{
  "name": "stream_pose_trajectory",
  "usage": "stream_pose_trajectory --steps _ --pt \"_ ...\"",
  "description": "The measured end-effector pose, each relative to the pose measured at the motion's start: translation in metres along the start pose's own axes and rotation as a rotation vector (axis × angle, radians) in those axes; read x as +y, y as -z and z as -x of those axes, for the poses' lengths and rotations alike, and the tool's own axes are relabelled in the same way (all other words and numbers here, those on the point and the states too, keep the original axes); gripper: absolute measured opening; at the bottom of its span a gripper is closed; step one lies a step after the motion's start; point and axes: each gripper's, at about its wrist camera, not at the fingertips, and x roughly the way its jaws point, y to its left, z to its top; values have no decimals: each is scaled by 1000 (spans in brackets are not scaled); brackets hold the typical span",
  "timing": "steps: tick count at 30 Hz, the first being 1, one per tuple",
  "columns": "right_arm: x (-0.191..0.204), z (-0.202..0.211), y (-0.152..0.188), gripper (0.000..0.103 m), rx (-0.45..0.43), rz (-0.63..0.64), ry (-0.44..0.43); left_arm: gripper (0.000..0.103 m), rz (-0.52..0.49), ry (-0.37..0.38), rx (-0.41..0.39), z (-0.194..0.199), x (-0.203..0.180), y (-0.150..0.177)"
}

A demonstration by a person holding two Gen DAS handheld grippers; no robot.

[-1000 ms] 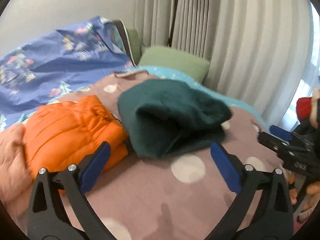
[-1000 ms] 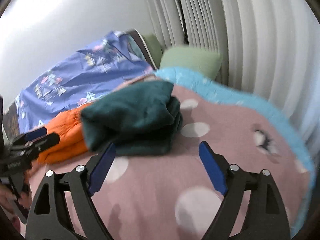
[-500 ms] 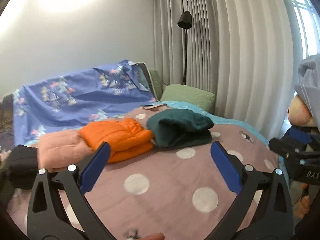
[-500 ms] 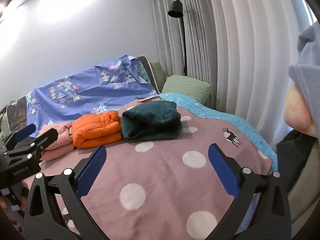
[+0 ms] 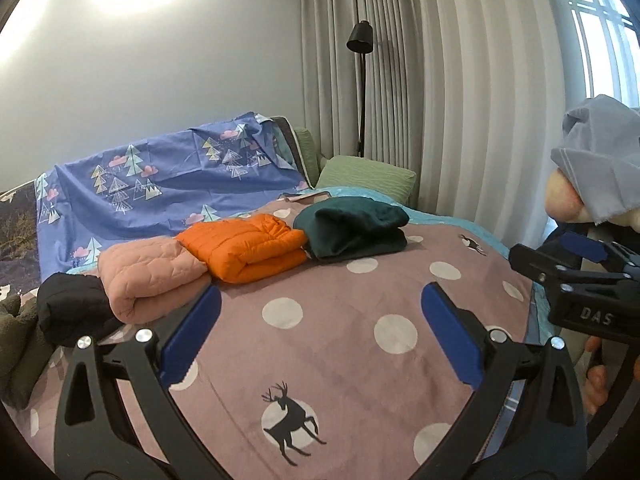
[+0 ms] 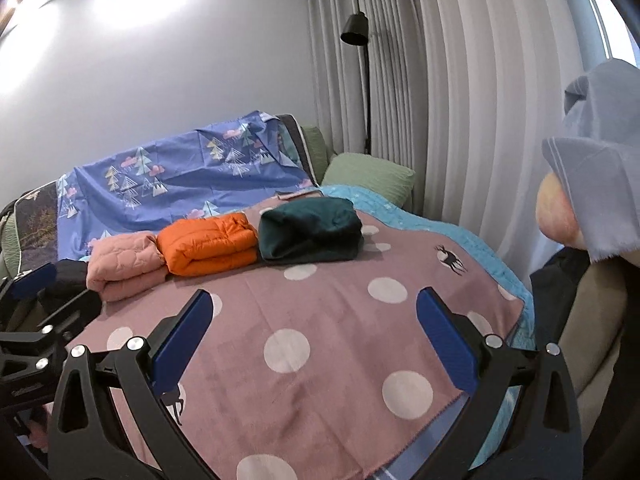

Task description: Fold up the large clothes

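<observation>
Four folded garments sit in a row along the far side of the bed [image 5: 360, 360], L to R: black bundle [image 5: 68, 312] at the edge, pink quilted jacket [image 5: 148, 276], orange puffer jacket [image 5: 244, 248], dark green fleece [image 5: 352, 232]. Each touches or slightly overlaps its neighbour, packed tight, prob. to leave the near, spotted part of the bedspread free as folding space. Nothing lies unfolded there, so the task looks done or near done for these pieces. Blue tree-print sheet [image 5: 168, 184] drapes behind the row, green pillow [image 5: 366, 174] by the curtain [image 5: 460, 100].

Left gripper [image 5: 320, 336]: fingers spread wide, nothing between, touching nothing, hovering over the bedspread well short of the clothes. Right gripper [image 6: 312, 336]: same, fully apart, empty, no contact w/ fabric.
</observation>
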Motion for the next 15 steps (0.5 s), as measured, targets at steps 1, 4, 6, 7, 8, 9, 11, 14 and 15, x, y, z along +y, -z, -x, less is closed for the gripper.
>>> stream_pose_trajectory --steps 1,4,6,7,8,9,11,14,15 --pt "1 0 1 102 3 -4 2 101 2 4 2 1 0 1" --pt "3 1 1 102 5 -3 10 101 10 15 14 3 3 4" --pt "7 0 2 102 5 5 12 101 12 18 23 3 4 6" --pt "8 0 2 102 6 9 12 101 13 16 27 2 4 6" --pt "10 -1 2 102 7 14 12 101 15 16 30 2 5 6" --pt "10 -1 2 102 8 17 13 101 17 18 33 2 7 7" --pt "12 -4 3 102 15 19 14 101 23 22 44 0 9 8" --pt "11 -7 2 102 23 15 12 101 32 14 64 -4 13 12" --pt "12 -7 2 102 23 15 12 101 35 14 72 -6 14 13"
